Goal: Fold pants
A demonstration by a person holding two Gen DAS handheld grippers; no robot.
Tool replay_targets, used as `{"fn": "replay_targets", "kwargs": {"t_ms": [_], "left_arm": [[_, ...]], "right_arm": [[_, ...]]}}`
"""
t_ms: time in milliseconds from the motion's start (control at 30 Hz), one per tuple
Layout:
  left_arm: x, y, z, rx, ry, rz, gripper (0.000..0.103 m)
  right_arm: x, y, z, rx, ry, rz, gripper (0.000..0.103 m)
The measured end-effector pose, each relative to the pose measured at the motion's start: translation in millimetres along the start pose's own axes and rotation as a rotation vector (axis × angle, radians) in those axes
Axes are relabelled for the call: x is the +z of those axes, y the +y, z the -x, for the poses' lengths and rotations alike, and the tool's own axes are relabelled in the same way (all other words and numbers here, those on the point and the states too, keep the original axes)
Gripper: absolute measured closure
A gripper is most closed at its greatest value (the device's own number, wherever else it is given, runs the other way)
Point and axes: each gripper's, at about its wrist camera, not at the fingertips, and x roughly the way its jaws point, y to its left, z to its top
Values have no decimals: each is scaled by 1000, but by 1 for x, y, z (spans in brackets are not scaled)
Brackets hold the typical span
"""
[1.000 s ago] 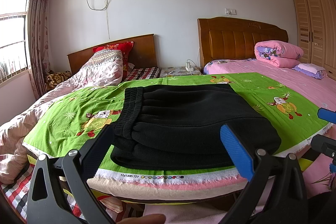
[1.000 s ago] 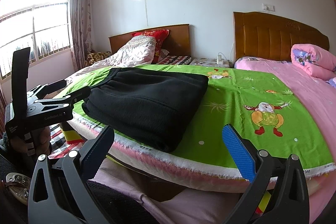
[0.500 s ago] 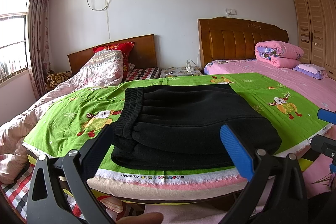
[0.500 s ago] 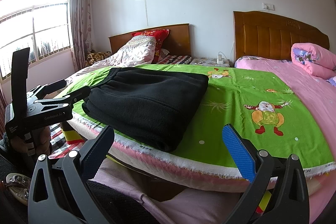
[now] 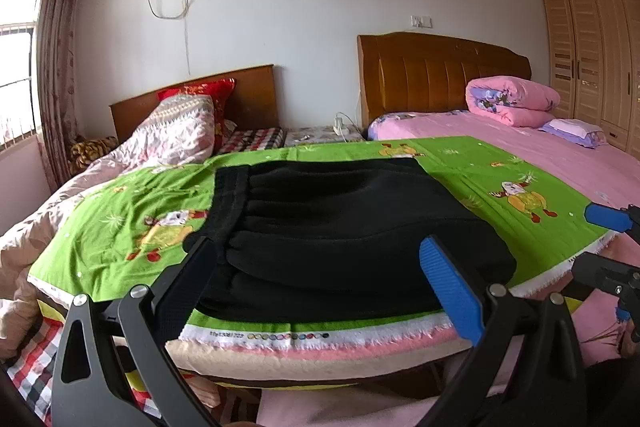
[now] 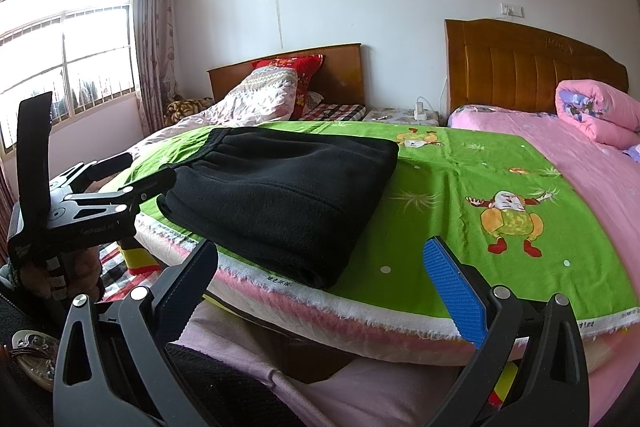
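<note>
Pants (image 5: 344, 227) lay folded into a thick black stack on the green sheet (image 5: 500, 171) at the near edge of the bed, dead ahead of the left tool (image 5: 320, 279) and up-left of the right tool (image 6: 324, 279). Left tool sat nearer: its dark finger (image 5: 192, 287) overlapped the waistband corner in view, contact not resolvable; blue finger (image 5: 448, 287) overlapped the stack's right near corner. Right tool hung lower, off the bed edge, well apart from the fabric (image 6: 280, 195). Both tools wide open, holding nothing

Orientation: elastic waistband (image 5: 226, 203) ran down the stack's left side, pointing toward the window side of the room; folded edge on the right. Long axis looked front-to-back in the left view, though fisheye makes that uncertain; stack roughly squarish

Judgement: fold looks essentially done. Any further half-fold or tidy would go across the waistband side, left tool best placed, right tool would need to come up and in
</note>
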Motion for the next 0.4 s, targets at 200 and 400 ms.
{"fn": "replay_targets", "kwargs": {"t_ms": [200,400], "left_arm": [[-2,5,-4,18,19,24,1],[-2,7,-8,26,40,30,1]], "right_arm": [[-1,0,0,1,1,-1,4],[-3,3,0,3,3,1,4]]}}
